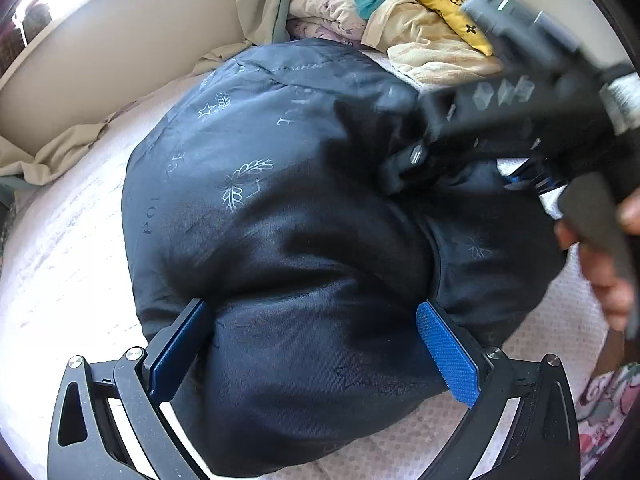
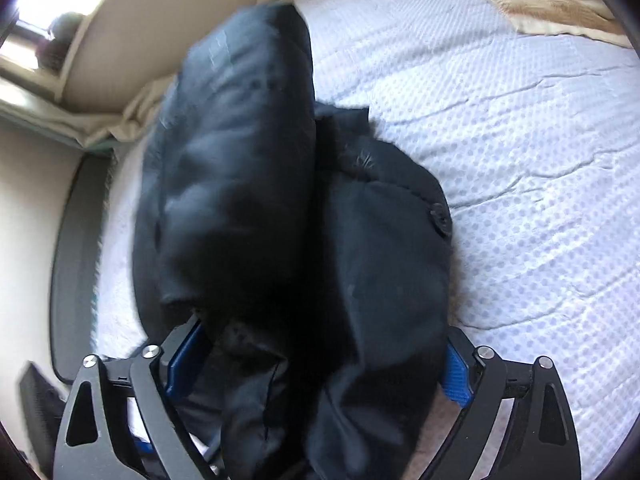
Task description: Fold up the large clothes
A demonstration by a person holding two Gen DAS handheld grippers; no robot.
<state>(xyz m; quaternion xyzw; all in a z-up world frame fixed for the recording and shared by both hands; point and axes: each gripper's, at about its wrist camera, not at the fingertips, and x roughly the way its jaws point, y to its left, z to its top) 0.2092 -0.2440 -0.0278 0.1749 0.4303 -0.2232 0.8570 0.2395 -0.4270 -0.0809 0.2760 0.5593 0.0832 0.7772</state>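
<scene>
A bulky black padded jacket (image 1: pixel 280 200), its shiny lining printed with stars and wreaths, lies bundled on the bed. My left gripper (image 1: pixel 314 308) stands wide at the jacket's near end. Its blue pads (image 1: pixel 448 352) press into the puffy fabric from both sides. In the right wrist view the jacket (image 2: pixel 240 160) shows two thick folds and a button. My right gripper (image 2: pixel 320 332) straddles its near end with the jaws wide, and the right pad (image 2: pixel 456 380) stands clear of the cloth. The right gripper's body (image 1: pixel 520 112) is a blur over the jacket's far right side.
The bed cover (image 2: pixel 500 160) is white with a dotted weave. Folded blankets (image 1: pixel 360 12) and a yellow cushion (image 1: pixel 448 8) are piled at the head. A beige wall (image 1: pixel 100 40) runs along the left. A hand (image 1: pixel 608 280) grips the right handle.
</scene>
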